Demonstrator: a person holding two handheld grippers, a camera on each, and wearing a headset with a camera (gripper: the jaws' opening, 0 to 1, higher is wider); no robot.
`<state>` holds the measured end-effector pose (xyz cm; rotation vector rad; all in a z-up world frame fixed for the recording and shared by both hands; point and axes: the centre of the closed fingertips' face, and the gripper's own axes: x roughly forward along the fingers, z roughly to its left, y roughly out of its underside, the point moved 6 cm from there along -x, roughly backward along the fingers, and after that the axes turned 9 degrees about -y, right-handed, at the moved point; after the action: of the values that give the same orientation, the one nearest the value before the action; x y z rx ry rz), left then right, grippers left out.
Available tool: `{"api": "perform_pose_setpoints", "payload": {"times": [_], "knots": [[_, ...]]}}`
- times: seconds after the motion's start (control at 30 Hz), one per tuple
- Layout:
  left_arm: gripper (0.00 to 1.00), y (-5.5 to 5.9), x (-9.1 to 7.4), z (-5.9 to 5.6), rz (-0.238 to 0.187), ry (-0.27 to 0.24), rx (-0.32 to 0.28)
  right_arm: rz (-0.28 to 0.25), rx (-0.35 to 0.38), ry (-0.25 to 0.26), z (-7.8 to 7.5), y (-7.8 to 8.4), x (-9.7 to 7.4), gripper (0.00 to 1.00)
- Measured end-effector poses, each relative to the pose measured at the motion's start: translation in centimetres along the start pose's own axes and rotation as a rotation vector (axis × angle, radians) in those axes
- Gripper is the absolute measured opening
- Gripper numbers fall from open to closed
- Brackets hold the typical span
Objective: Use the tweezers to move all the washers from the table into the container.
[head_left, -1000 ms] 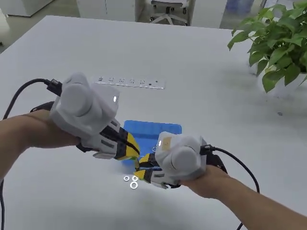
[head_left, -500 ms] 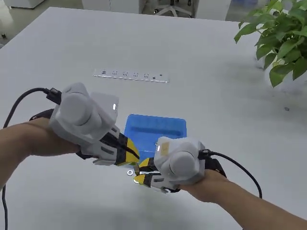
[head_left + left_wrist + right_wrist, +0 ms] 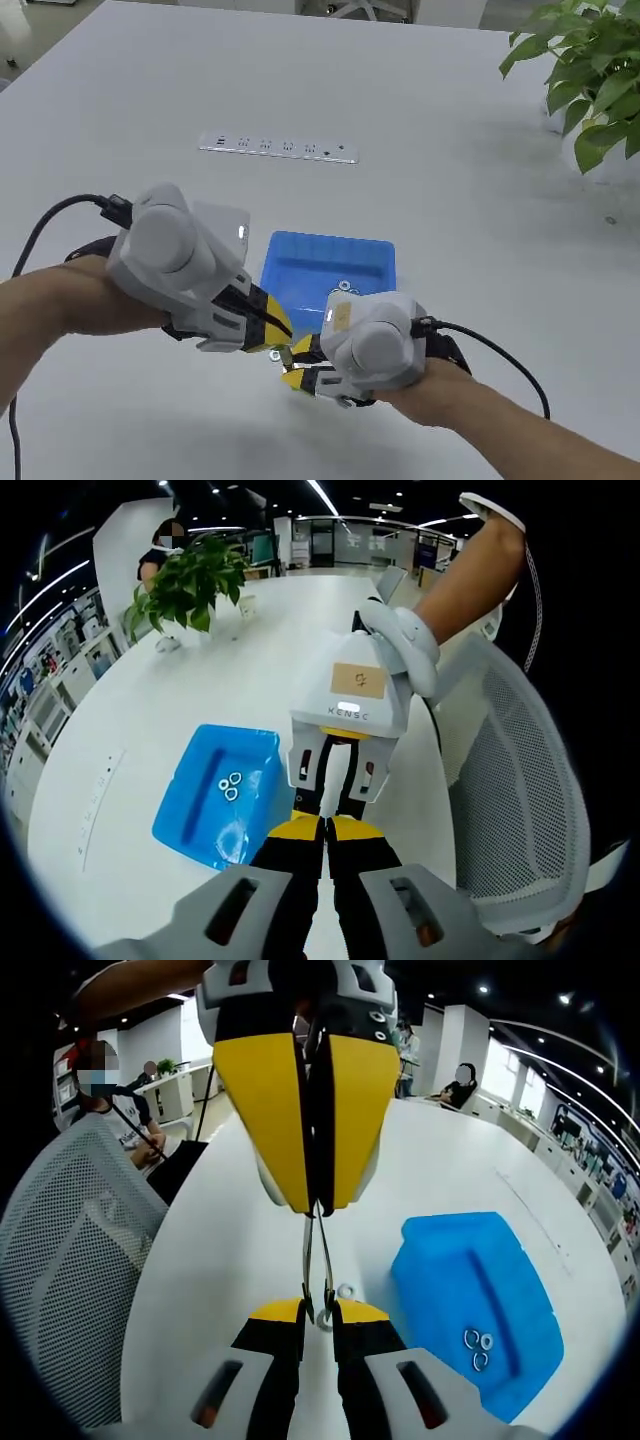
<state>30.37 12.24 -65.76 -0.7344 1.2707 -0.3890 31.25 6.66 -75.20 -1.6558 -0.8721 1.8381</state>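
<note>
Since second ago: grippers drawn closer together off container (image 3: 330, 262) near-left corner, covering most loose washers. Left gripper (image 3: 318, 1207) clamps tweezers (image 3: 317, 1255) by handle; right gripper (image 3: 318, 1312) narrow, nipping their arms near tips. One washer (image 3: 346, 1290) on table, between tips and container, just beside tips. Three more (image 3: 478, 1345) inside container. Advice: ease squeeze, slide one tip through hole, pinch, lift both grippers as one.

Bright even overhead light; soft shadows; fisheye edges warped, dark.
</note>
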Motion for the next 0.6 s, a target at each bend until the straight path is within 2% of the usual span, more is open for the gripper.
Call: {"api": "perform_pose_setpoints", "payload": {"times": [0.47,0.6], "knots": [[0.05,0.73,0.67,0.01,0.012,0.007,-0.006,0.007,0.009,-0.016,0.02,0.53,0.69,0.13],[0.05,0.56,0.78,0.14,-0.003,0.002,-0.015,0.003,0.012,-0.013,-0.07,0.58,0.67,0.13]]}}
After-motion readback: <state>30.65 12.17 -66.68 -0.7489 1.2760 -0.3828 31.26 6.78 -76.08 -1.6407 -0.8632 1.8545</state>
